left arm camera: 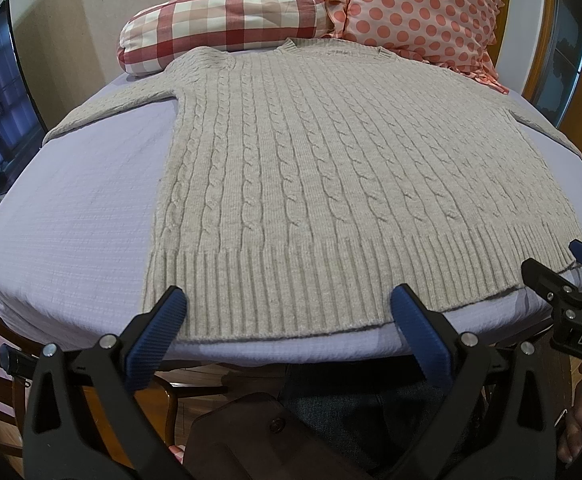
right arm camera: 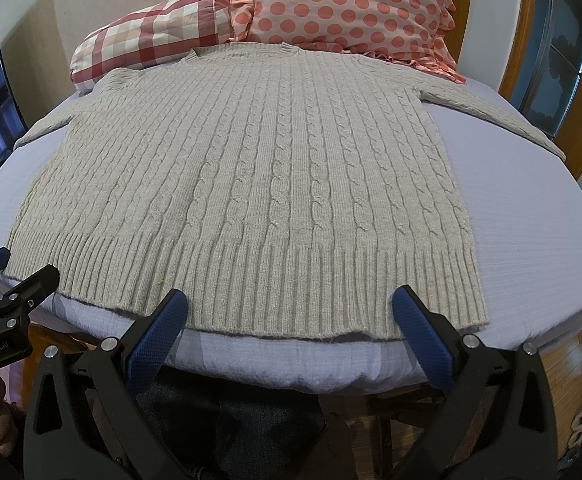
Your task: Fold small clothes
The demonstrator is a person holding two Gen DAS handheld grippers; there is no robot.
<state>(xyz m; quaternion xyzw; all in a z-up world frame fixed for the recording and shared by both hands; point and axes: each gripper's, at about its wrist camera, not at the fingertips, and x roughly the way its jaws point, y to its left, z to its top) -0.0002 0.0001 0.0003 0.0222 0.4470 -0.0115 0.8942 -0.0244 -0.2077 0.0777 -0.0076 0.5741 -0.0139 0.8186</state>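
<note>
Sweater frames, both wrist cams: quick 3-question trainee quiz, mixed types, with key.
1. True or false: the sweater is already folded in half.
2. Multiple choice: the left gripper and right gripper are A) both open near the hem, B) both shut on the hem, C) gripping a sleeve.
3. Fill in: behind the collar sit a checked pillow and a ____ pillow.

Key: 1 false, it lies flat, sleeves spread on the lilac cover. 2 A. 3 polka-dot.
</note>
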